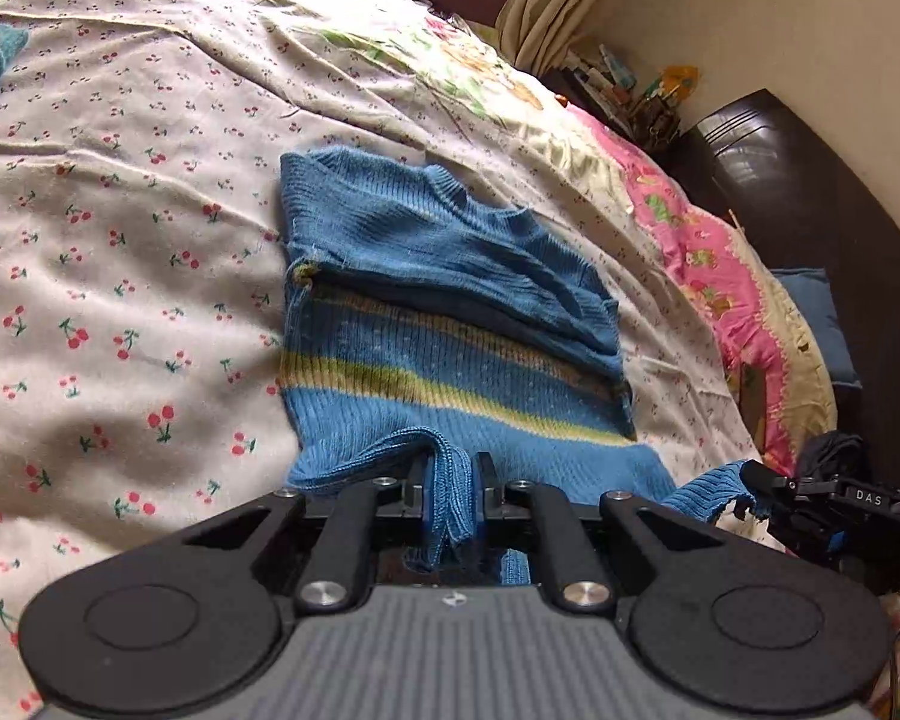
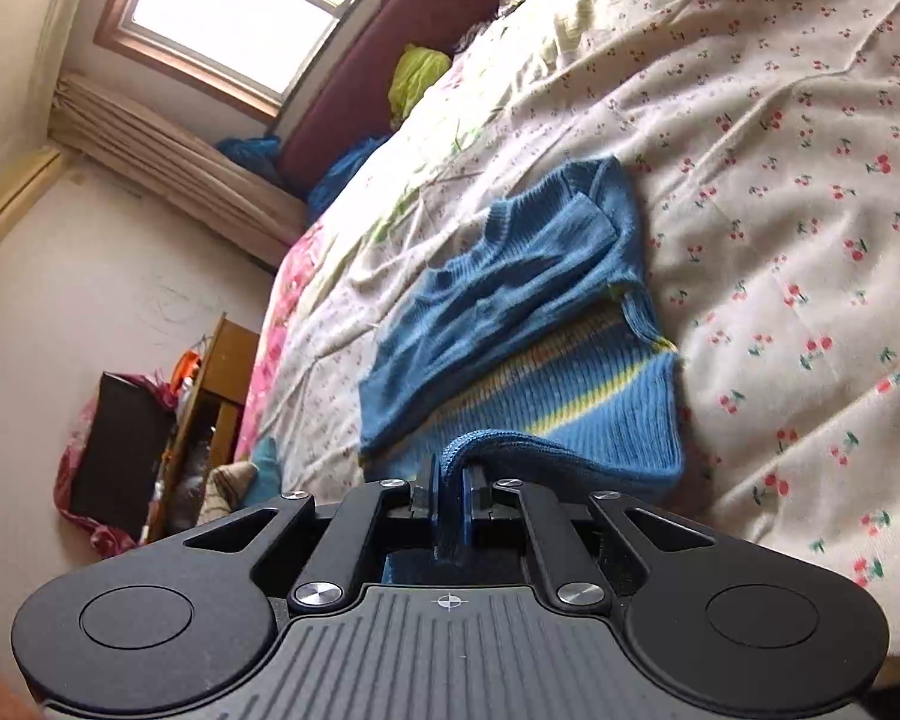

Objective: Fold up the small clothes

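Left black two-finger gripper [image 1: 450,489] sits low and near-level, fingers pinched tight on a bunched fold of the blue ribbed knit sweater [image 1: 444,324], cloth trailing back between the fingers. Right black two-finger gripper [image 2: 448,492] matches it, clamped on the sweater's [image 2: 546,312] hem edge. In the left wrist view the right gripper [image 1: 756,474] shows alongside, gripping the same hem.

We count one blue knit sweater [image 1: 450,324] with a yellow-green stripe, one cherry-print bedsheet [image 1: 120,210], one pink floral quilt [image 1: 708,252]. Two grippers: left gripper [image 1: 450,498], right gripper [image 2: 448,495]. By the wall, one window [image 2: 234,6], one lime-green bundle [image 2: 417,75], one wooden shelf unit [image 2: 210,396], and one dark cabinet [image 1: 768,180].
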The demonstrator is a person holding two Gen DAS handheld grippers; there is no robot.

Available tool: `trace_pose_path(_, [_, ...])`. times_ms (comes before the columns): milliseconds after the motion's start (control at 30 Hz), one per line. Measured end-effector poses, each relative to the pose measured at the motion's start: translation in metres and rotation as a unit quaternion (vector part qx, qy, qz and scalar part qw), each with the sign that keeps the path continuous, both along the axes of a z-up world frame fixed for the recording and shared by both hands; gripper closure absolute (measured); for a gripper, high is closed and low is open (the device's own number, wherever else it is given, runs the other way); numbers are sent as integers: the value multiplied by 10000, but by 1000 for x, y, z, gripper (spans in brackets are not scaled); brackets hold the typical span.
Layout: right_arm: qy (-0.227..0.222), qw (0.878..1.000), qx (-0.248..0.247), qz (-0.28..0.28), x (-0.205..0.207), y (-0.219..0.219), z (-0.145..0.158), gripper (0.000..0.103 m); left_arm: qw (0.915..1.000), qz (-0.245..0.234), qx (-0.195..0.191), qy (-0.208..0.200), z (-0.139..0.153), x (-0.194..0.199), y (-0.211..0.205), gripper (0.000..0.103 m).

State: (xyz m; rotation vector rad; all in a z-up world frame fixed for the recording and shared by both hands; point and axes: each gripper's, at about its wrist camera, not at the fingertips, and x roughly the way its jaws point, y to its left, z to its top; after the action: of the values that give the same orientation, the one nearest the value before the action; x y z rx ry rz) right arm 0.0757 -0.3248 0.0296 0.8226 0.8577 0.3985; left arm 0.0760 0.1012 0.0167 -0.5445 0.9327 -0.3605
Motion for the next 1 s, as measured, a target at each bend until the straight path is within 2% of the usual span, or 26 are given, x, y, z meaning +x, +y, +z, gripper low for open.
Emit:
trace_pose_path(100, [-209, 9994, 244, -150, 35, -1, 9, 96, 9992, 158, -242, -269, 10, 32, 4, 80])
trace_pose_path(267, [-547, 9967, 47, -601, 109, -6, 15, 96, 9957, 515, -388, -669, 16, 96, 13, 80])
trace_pose_path(333, [-513, 9952, 32, -838, 141, -9, 6, 96, 9937, 763, -429, -703, 10, 124, 19, 80])
trace_pose_path(500, [-65, 9920, -156, -1250, 201, -10, -32, 89, 9889, 1374, -100, -556, -20, 170, 27, 79])
trace_pose_path(600, [-62, 9933, -214, -1138, 205, -3, -44, 80, 9873, 1534, -4, -415, -36, 175, 32, 64])
trace_pose_path(633, [-154, 9929, -412, -1101, 201, 0, -43, 77, 9866, 1579, 42, -411, -38, 174, 33, 61])
trace_pose_path(733, [-331, 9892, -1024, -995, 193, 6, -41, 77, 9856, 1634, 131, -423, -41, 166, 37, 51])
trace_pose_path(800, [-424, 9826, -1543, -941, 190, 8, -41, 76, 9859, 1614, 137, -424, -42, 161, 37, 46])
trace_pose_path(900, [-487, 9742, -2030, -852, 191, 11, -45, 76, 9874, 1460, 322, -511, -43, 152, 30, 42])
trace_pose_path(1000, [-474, 9695, -2291, -726, 199, 14, -54, 69, 9889, 1261, 576, -534, -45, 152, 18, 38])
